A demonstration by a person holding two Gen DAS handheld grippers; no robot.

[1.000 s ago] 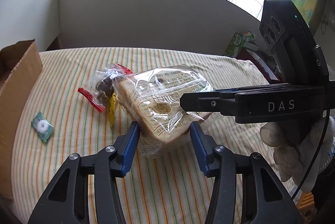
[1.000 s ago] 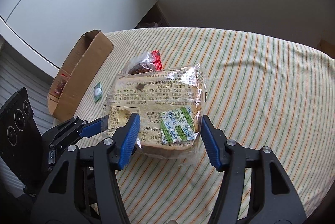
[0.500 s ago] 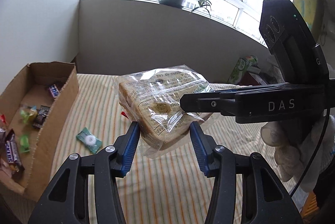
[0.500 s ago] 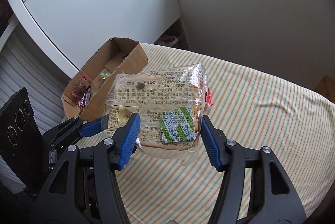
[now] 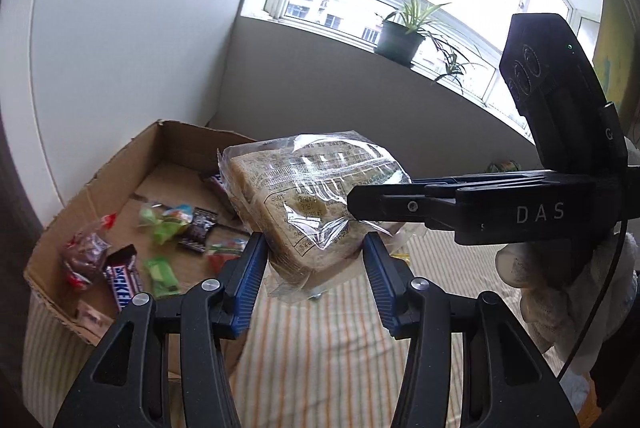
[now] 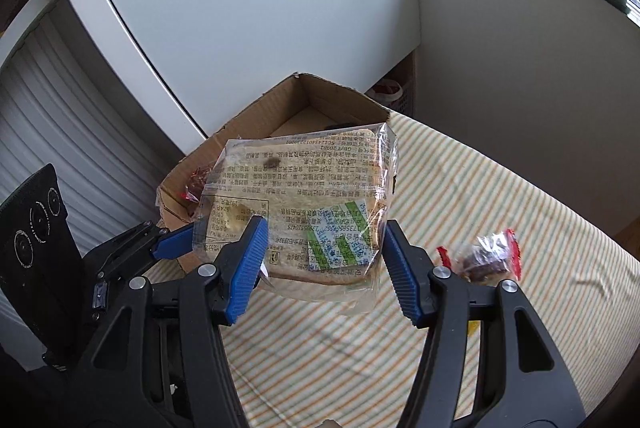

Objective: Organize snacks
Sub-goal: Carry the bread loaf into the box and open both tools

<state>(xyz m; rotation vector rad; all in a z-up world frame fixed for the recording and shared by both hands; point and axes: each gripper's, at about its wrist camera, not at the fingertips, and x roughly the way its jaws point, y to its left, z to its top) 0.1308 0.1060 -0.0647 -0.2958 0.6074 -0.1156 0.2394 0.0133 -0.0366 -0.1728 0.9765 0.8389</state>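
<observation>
Far left on the striped table (image 6: 500, 187): open cardboard box (image 5: 120, 187), already stocked with a Snickers bar (image 5: 122, 278), green sweets (image 5: 162, 270), a red-ended packet of something dark (image 5: 86, 254) and a few more small wrappers. Judged from that, well into the sorting, with much of the small stuff put away. Toward the middle: bread packet (image 5: 312, 203), clear film over sliced bread with printed labelling, lifted off the table and hanging in the air at the box's right wall; whether just beside that wall or already over the opening, impossible to tell from either view. Left gripper (image 5: 314, 248) clamped on the lower end of the packet, blue pads pressed to the film on both sides. Right gripper (image 6: 324, 232) gripping the same packet from the other direction, one pad at the nutrition panel, the other at the green-and-white sticker. Seen side-on from the left wrist, meeting the packet's flank, with a white-gloved hand (image 5: 560, 288) behind it. Step in hand, by all appearances: carrying the bread into the box, release not yet made. Further right, on the table and well apart from the box: one more red-ended snack packet (image 6: 486, 256), plus a scrap of something yellow (image 6: 474, 328) half hidden behind a gripper finger. Likely left to do: set the bread down inside, then fetch those.
</observation>
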